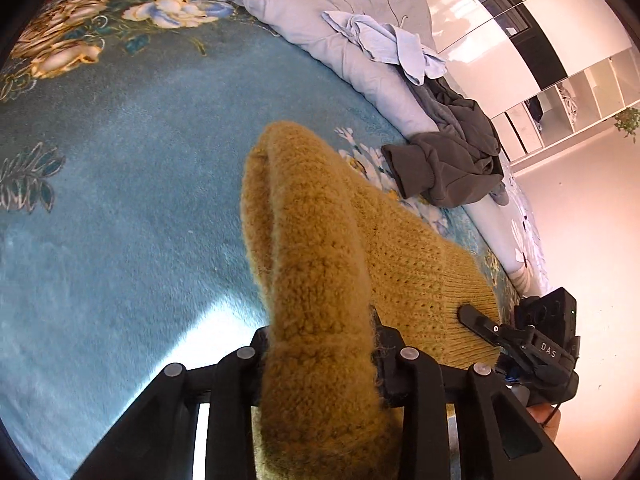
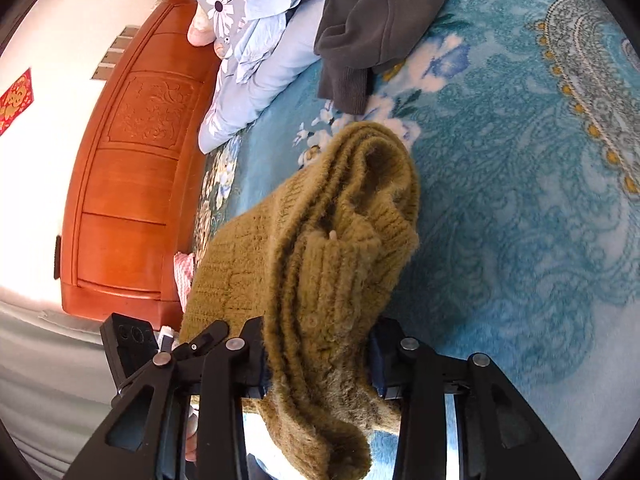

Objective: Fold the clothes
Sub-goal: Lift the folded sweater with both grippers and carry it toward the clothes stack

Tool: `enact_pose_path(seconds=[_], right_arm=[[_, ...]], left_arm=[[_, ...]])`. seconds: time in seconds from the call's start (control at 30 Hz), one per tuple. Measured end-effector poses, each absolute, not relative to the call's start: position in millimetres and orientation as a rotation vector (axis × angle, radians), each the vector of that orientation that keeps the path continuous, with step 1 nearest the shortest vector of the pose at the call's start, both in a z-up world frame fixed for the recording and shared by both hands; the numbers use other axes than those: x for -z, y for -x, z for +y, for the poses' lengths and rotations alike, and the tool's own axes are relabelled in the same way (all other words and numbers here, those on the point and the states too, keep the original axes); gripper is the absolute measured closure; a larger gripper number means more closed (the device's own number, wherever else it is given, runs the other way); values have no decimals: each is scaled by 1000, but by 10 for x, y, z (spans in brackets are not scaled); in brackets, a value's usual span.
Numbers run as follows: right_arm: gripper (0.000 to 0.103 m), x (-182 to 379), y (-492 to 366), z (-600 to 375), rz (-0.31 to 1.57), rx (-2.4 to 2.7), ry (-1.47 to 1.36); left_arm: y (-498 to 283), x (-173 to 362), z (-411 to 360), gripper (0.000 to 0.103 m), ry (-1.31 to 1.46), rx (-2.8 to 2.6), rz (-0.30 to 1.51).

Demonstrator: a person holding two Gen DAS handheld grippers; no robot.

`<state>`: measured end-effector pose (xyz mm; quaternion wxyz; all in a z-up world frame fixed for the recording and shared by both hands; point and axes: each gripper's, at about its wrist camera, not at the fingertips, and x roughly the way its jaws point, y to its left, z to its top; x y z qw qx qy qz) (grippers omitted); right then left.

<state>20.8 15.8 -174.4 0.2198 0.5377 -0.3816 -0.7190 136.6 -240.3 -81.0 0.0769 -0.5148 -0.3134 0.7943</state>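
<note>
A mustard-yellow knitted sweater (image 1: 320, 248) hangs over a teal floral blanket (image 1: 120, 200) on a bed. My left gripper (image 1: 320, 352) is shut on a thick fold of the sweater, which bulges up between the jaws and hides the fingertips. The right gripper (image 1: 496, 328) shows at the lower right of the left wrist view, clamped on the sweater's ribbed hem. In the right wrist view my right gripper (image 2: 316, 364) is shut on the bunched sweater (image 2: 340, 240), held above the blanket (image 2: 520, 200). The left gripper (image 2: 188, 350) shows at its lower left.
A dark grey garment (image 1: 452, 160) and a crumpled light blue shirt (image 1: 384, 40) lie on a folded grey daisy-print duvet (image 1: 320, 8) along the blanket's far side. A wooden headboard (image 2: 132, 184) stands at the bed's end. White wardrobes (image 1: 540, 60) line the wall.
</note>
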Motion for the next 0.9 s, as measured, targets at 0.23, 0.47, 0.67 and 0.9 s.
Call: enact_pose_path(seconds=[0.23,0.47,0.67,0.9], right_arm=[[65,1242,-546,206,-965,1965,-1425],[65,572,-739,464,-915,2008,-1261],[65,133,-1012,941,-909,2080,-1130],[65,-278,-1368,1880,-936,2214,-1075]], left_arm=[[-1828,306,-2251,69,1465,-2394,-975],[-1949,-437,-1937,69,1332,-2438,-887],[-1893,-872,-1331,69,1285,-2411,-726],[-1656,-1237,-187,69,1202,-2289,-551]])
